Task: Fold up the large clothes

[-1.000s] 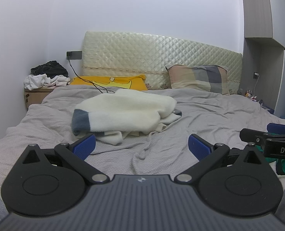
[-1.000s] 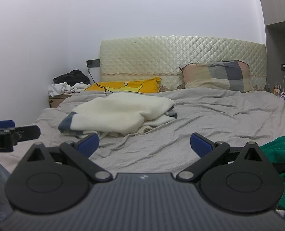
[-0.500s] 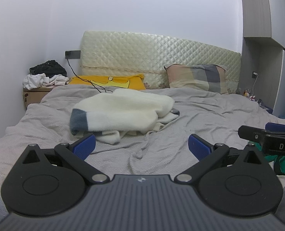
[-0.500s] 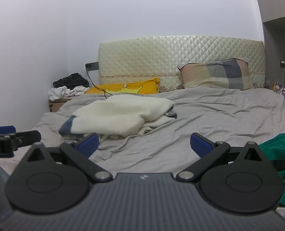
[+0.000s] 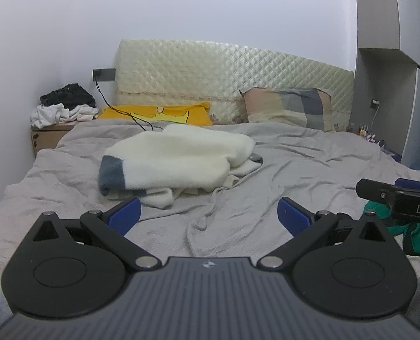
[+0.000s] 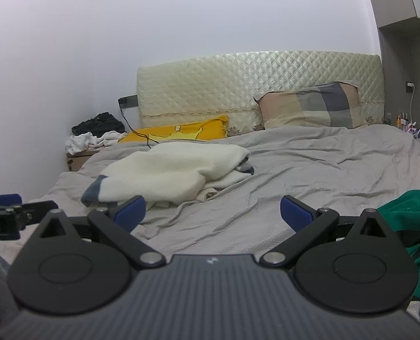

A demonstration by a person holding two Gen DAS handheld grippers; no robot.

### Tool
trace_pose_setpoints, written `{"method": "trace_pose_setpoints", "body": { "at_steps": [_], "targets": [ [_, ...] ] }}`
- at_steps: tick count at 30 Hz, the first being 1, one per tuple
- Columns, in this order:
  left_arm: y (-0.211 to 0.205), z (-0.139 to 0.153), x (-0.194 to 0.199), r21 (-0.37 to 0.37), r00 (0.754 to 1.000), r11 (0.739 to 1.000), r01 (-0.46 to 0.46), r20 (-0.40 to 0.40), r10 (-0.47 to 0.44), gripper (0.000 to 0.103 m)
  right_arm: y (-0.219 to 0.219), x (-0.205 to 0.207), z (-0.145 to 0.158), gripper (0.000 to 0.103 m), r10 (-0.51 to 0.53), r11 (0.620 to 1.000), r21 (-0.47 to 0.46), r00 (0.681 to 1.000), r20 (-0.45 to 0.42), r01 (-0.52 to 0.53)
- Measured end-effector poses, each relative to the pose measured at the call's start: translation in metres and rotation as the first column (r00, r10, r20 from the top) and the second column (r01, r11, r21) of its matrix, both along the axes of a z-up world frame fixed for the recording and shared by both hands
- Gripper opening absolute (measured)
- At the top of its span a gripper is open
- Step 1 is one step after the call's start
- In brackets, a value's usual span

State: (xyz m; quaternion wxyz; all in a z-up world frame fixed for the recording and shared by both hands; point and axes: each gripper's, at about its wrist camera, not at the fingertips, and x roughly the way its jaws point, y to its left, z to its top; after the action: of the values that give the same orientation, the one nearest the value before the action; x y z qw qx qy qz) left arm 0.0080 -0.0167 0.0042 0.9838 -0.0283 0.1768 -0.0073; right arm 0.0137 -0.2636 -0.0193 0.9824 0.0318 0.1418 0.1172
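A cream fleece garment (image 5: 178, 161) (image 6: 170, 175) with a dark blue-grey cuff lies folded in a thick bundle on the grey bed sheet (image 5: 295, 175) (image 6: 309, 170), left of centre. A crumpled green garment (image 6: 408, 221) (image 5: 414, 232) lies at the right near edge. My left gripper (image 5: 208, 216) hovers open above the sheet, short of the cream bundle, with nothing between its blue pads. My right gripper (image 6: 212, 212) is open too and holds nothing; the green garment is just right of its right finger. Each gripper shows at the edge of the other's view.
A yellow pillow (image 5: 159, 113) and a plaid pillow (image 5: 289, 107) lean on the quilted headboard (image 5: 227, 76). A black cable (image 5: 119, 110) runs from a wall socket onto the bed. A cardboard box (image 5: 48, 136) with heaped clothes stands at the left. A cabinet (image 5: 385, 85) rises at right.
Both grippers have tilted or drawn back slightly, so the bed sits a little lower in view. Both stay open. The garments have not moved.
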Motion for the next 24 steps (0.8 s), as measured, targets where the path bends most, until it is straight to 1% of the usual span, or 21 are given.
{"method": "trace_pose_setpoints", "body": {
  "at_steps": [5,11,14,20,24],
  "targets": [
    [0.0,-0.004,0.02,-0.005,1.0,1.0,0.007,-0.024,-0.007,0.103,0.0,0.021,-0.008,0.103,-0.007,1.0,-0.002,0.998,-0.062,0.006],
    [0.002,-0.004,0.051,0.005,1.0,1.0,0.019,-0.025,-0.018,0.103,0.009,0.047,-0.013,0.103,0.004,1.0,-0.019,0.996,-0.094,-0.005],
    [0.006,-0.005,0.069,-0.003,0.999,1.0,0.02,-0.034,-0.02,0.103,0.013,0.06,-0.016,0.103,0.008,1.0,-0.019,0.994,-0.11,-0.01],
    [0.014,-0.01,0.11,0.001,0.997,1.0,0.023,-0.068,-0.023,0.103,0.019,0.09,-0.019,0.103,0.008,1.0,0.0,0.991,-0.136,-0.008],
    [0.018,-0.009,0.139,0.007,0.996,0.999,0.037,-0.08,-0.036,0.103,0.026,0.118,-0.019,0.103,0.013,0.999,0.037,0.988,-0.152,-0.007]
  ]
}}
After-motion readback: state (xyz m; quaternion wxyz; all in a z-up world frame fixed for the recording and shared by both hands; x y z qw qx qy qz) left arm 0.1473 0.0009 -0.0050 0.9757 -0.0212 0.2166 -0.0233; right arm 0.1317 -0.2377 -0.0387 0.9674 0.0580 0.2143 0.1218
